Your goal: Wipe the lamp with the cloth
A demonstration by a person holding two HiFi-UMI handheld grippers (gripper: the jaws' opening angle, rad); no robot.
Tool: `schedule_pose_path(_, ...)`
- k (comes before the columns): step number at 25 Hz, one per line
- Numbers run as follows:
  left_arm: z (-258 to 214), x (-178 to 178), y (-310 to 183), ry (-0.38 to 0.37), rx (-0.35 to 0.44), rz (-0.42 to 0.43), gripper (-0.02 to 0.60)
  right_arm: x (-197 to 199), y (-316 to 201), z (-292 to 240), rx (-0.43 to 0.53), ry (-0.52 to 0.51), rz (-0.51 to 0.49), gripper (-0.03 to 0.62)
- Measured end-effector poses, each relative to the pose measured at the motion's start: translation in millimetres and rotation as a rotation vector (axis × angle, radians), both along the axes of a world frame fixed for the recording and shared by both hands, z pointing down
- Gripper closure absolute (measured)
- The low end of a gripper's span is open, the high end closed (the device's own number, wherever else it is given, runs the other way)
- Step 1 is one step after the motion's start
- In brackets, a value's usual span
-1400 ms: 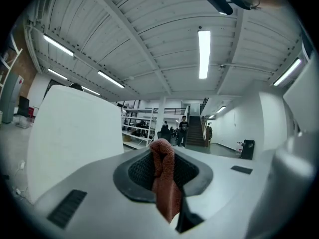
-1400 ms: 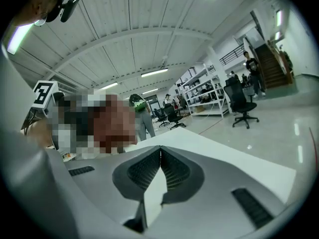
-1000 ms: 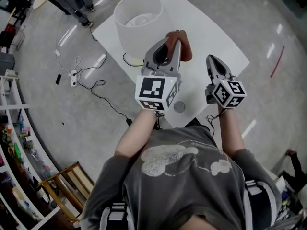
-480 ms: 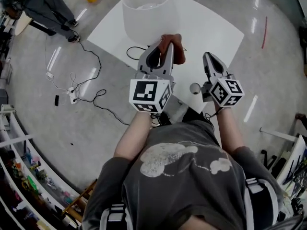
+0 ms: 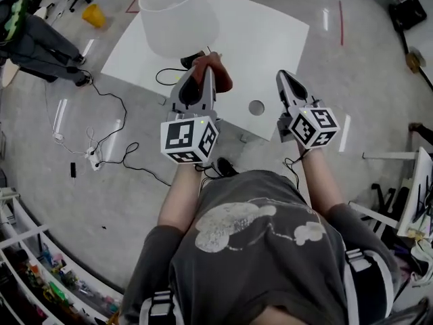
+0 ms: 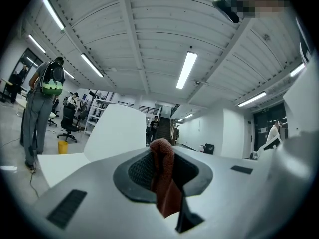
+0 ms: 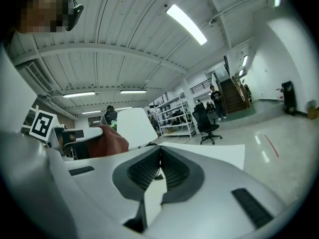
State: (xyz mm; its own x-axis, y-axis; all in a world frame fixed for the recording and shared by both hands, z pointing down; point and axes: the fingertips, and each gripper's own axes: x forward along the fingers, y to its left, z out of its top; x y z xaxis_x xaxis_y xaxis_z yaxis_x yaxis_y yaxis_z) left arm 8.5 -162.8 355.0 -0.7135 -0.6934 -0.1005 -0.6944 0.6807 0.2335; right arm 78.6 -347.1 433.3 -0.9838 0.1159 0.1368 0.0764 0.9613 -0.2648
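- The left claw point(image 5: 202, 78) is closed on a reddish-brown cloth point(image 5: 218, 73), which bunches up past its tips. It hangs over the near part of the white table point(image 5: 270, 39).
- The cloth now sits just near and right of the lamp point(image 5: 178, 15). A second ago it was level with the right side of the white shade.
- Table and lamp have shifted far and left in the head view. A small round disc point(image 5: 256, 107) now shows on the table between the two claws.
- The right claw point(image 5: 285, 80) has its jaws together with nothing between them, its tip close to the table's right edge.
- The lamp's black cord point(image 5: 169, 80) loops off the near-left edge toward the floor.
- Bare table lies right of the lamp.
- A person point(image 5: 40, 42) stands on the floor, well left of the table.
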Motion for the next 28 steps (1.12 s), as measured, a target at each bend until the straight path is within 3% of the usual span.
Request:
schedule_pose_path(9,5,77,-25,0.026,-0.027,0.044,0.511,87,-4,-20,0.042,-0.035,-0.008,0.589)
schedule_pose_path(15,18,139,-29,0.038,-0.043,0.072,0.511,158,-13,10,0.017,0.019,0.023,0.589)
schedule_pose_path(28,5,212,-15,0.032,-0.034,0.094,0.511,225,-6,-17,0.067,-0.001,0.023,0.589)
